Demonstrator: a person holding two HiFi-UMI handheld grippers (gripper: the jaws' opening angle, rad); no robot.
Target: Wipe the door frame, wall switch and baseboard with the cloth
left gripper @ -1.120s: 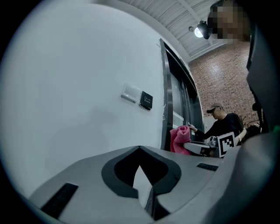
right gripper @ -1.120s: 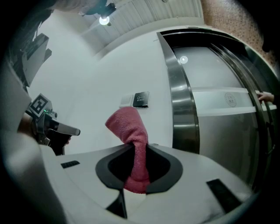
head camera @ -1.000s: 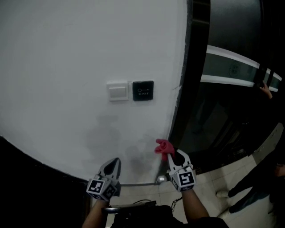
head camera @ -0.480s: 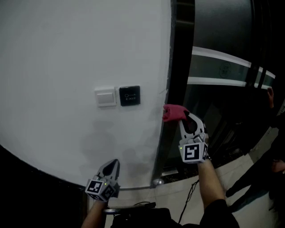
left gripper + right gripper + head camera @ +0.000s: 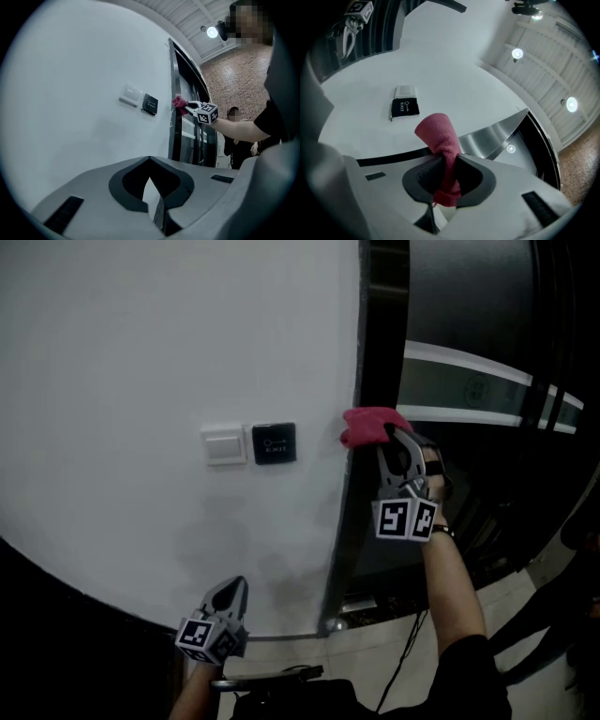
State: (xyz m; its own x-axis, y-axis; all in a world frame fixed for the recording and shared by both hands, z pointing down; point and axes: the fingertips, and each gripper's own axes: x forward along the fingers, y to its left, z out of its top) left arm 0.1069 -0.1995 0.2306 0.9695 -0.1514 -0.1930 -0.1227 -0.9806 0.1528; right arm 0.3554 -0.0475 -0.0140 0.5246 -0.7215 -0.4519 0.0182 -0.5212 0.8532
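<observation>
**Jaws: right on the cloth, left closed and empty**

Head view: right gripper point(image 5: 394, 432) raised, pinching red cloth point(image 5: 368, 425) at the edge of the dark door frame point(image 5: 380, 343), just right of black exit panel point(image 5: 274, 442) and white wall switch point(image 5: 223, 445). Left gripper point(image 5: 233, 590) low, near the white wall point(image 5: 141, 334).

Left gripper view: jaws tip to tip, nothing between.

Right gripper view: cloth bunched between the jaws.

head view: faces wall point(image 5: 141, 352) | left gripper view: low, upward | right gripper view: near | shared: switch point(image 5: 223, 445)
</observation>
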